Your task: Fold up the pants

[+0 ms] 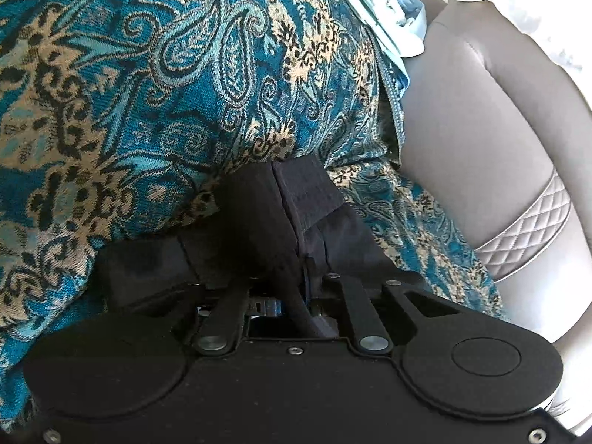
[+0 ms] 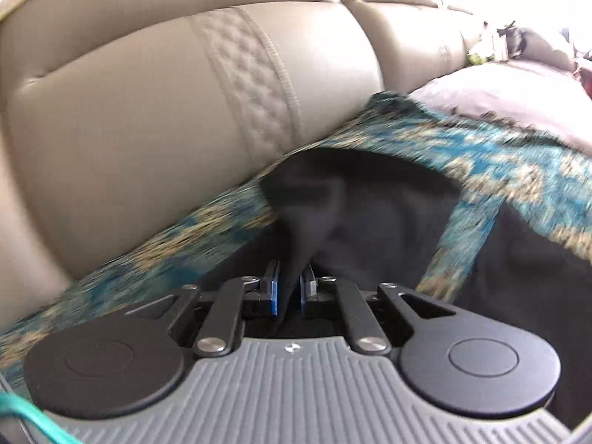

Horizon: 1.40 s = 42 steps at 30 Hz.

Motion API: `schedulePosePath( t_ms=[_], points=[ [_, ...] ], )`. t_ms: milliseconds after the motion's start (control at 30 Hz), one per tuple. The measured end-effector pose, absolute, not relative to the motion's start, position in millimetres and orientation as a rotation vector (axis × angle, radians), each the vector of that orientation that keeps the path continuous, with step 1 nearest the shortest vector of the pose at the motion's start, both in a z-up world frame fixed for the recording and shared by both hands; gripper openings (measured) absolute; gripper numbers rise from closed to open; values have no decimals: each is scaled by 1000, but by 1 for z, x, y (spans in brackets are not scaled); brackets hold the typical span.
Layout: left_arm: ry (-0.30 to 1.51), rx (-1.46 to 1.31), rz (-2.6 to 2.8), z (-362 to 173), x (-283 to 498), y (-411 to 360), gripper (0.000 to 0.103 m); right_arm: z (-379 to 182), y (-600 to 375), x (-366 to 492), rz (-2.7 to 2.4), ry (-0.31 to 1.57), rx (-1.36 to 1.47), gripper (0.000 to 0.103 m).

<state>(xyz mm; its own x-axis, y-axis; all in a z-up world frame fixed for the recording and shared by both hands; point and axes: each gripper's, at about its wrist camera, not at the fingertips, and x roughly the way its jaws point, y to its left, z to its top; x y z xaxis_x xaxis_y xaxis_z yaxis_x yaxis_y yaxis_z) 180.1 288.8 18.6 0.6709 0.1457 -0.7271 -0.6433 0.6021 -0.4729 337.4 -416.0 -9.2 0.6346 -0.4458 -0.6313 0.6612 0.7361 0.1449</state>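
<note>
The pants are black cloth. In the left wrist view my left gripper (image 1: 285, 259) is shut on a hemmed edge of the black pants (image 1: 296, 199), which drape over its fingers and hide them. In the right wrist view my right gripper (image 2: 292, 281) is shut on a fold of the black pants (image 2: 370, 214); the cloth runs down between the blue pads (image 2: 274, 292). The rest of the pants spreads to the right over a teal and gold paisley throw (image 2: 499, 155). That view is blurred.
The paisley throw (image 1: 148, 92) covers a beige leather sofa (image 1: 481, 129) with a quilted strip (image 2: 251, 85). Pale blue and white cloth (image 1: 388, 11) lies at the sofa's back. A mauve cushion (image 2: 499, 88) and clutter sit at the far right.
</note>
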Motion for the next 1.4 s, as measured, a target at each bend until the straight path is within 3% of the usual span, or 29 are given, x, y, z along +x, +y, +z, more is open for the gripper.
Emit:
schedulePosePath(
  t_ms=[467, 533, 600, 867, 1100, 1400],
  points=[
    [700, -714, 556, 12, 196, 271, 14, -16, -477, 367, -590, 614, 434, 31],
    [701, -726, 553, 11, 196, 273, 14, -16, -480, 366, -588, 606, 455, 23],
    [697, -737, 552, 12, 195, 275, 12, -16, -482, 363, -599, 596, 470, 5],
    [682, -665, 515, 35, 195, 274, 8, 17, -470, 324, -695, 552, 294, 5],
    [697, -569, 494, 56, 173, 275, 9, 47, -478, 255, -744, 546, 317, 5],
    [765, -515, 506, 43, 133, 276, 9, 32, -484, 163, -735, 653, 335, 5]
  ],
)
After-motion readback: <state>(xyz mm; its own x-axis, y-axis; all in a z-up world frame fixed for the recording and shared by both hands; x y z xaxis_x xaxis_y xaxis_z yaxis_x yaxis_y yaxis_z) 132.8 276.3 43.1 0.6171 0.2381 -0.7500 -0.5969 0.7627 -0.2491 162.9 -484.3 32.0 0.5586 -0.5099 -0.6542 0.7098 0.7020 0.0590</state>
